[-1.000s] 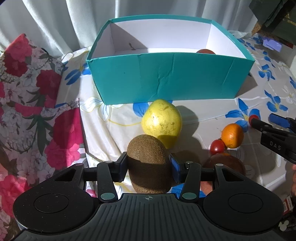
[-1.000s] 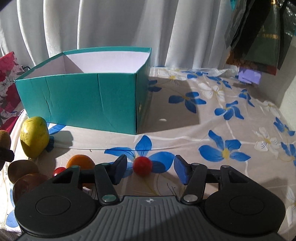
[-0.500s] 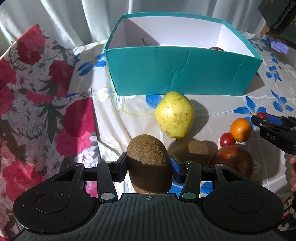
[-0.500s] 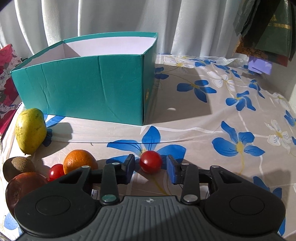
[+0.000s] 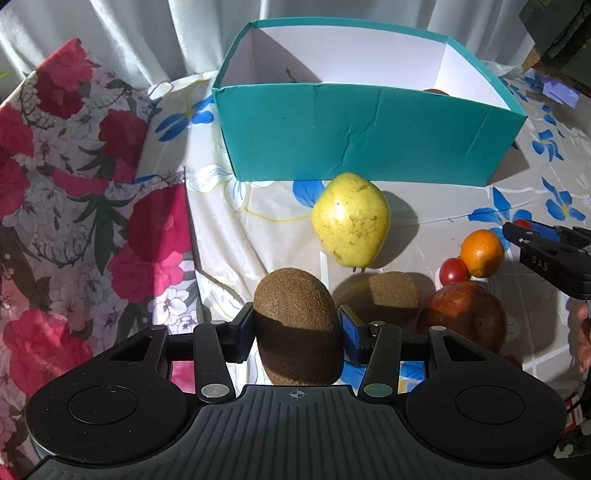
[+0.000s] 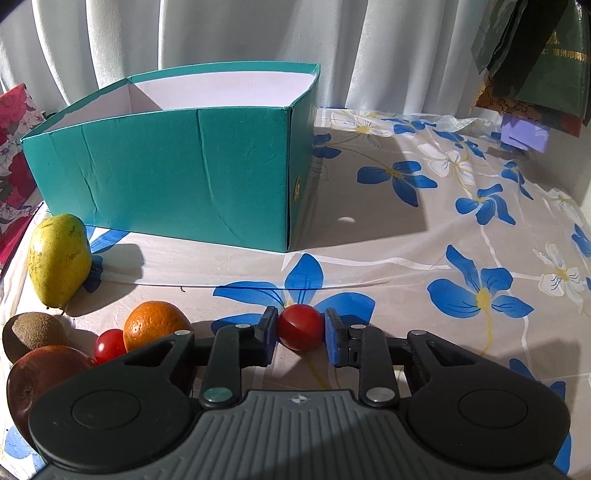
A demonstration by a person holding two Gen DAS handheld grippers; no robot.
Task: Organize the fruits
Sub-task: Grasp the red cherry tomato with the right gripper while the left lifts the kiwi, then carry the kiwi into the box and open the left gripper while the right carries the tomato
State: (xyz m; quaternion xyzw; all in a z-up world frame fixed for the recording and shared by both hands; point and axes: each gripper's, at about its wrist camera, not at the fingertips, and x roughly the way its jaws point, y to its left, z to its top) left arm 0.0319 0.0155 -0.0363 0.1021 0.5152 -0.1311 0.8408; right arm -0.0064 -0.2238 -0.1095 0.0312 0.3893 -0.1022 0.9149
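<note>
The left tongs squeeze a big brown kiwi between both pads. The right tongs are pinched tight on a small red tomato; this grip closed just now.

Only the left camera looks down into the teal box, far ahead of the tongs. It shows white inside walls and the top of something reddish in the far right corner (too little shows to name it). The right camera sees just the box's outside and a strip of white.

Between the left tongs and the box sits a yellow pear. To the right of these tongs are a second kiwi, a dark red apple, another little tomato and an orange, all close together.

Everything rests on a cloth with blue flowers. A red flowery cloth lies to the left, and a pale curtain hangs behind.

The right tongs show at the left camera's edge, mostly cut off. Dark things hang top right, hard to make out.
</note>
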